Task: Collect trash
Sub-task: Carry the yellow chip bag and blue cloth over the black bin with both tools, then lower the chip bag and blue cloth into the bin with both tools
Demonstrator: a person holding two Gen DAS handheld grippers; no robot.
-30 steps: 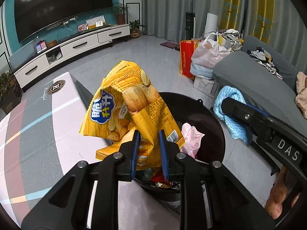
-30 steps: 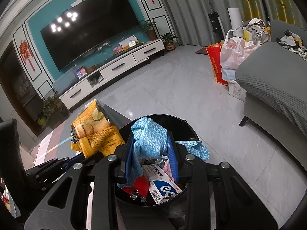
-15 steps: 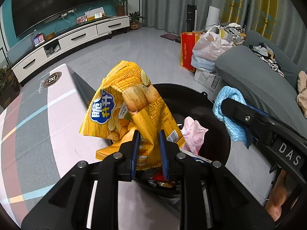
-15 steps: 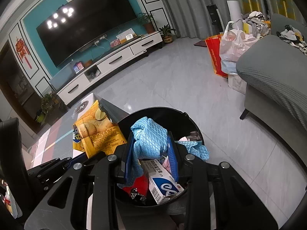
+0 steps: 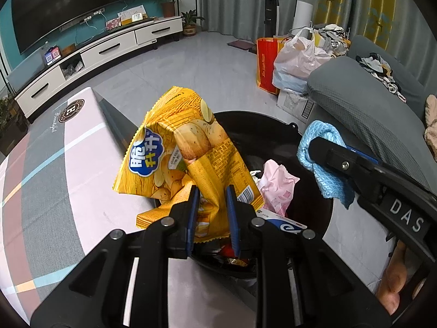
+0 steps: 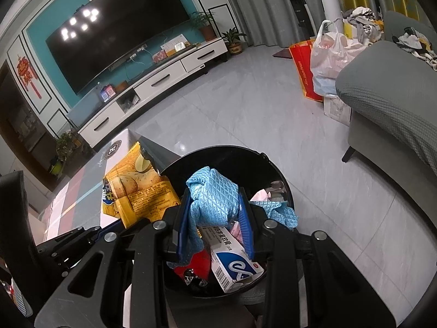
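Pinching the lower edge of a yellow chip bag, the left gripper has its jaws closed on the foil above the near rim of the black trash bin. The right gripper clamps a blue cloth over the bin, above a white box and pink wrapper. A patterned table stands just beside the bin.

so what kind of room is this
Most likely a home living room: a big TV on the wall above a low white cabinet, a grey sofa, and a black bin on the tiled floor.
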